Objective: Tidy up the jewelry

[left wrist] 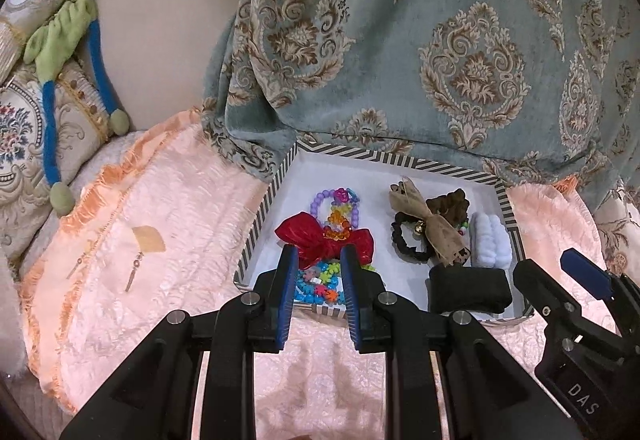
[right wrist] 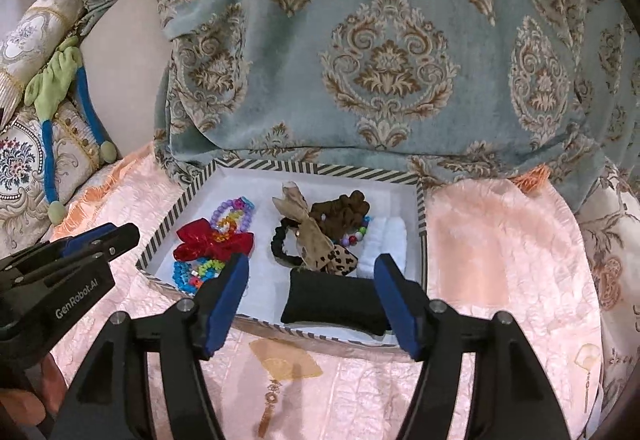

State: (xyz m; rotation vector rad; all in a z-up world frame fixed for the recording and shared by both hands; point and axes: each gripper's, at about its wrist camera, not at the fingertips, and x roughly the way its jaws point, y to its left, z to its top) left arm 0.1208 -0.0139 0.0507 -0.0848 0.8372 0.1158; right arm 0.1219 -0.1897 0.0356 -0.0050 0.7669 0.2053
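A striped box [left wrist: 256, 224] [right wrist: 172, 215] with a white floor lies on a pink cloth. In its left half are a red bow [left wrist: 320, 244] [right wrist: 200, 244] and bead bracelets [left wrist: 316, 199] [right wrist: 236, 215]. Its right half holds a black scrunchie with a beige bow [left wrist: 432, 228] [right wrist: 308, 228], a brown scrunchie [right wrist: 340, 207], a white fluffy piece [left wrist: 490, 240] and a black cushion [left wrist: 468, 288] [right wrist: 336, 300]. My left gripper [left wrist: 318, 252] hangs over the box's near left corner, its jaws a little apart and empty. My right gripper [right wrist: 310, 264] stands wide open above the black cushion, holding nothing.
A teal patterned fabric [left wrist: 440, 59] hangs down to the box's far rim. Embroidered cushions [left wrist: 24, 127] and a green and blue plush toy [left wrist: 64, 35] lie at the left. Pink cloth [right wrist: 500, 248] spreads on both sides of the box and in front of it.
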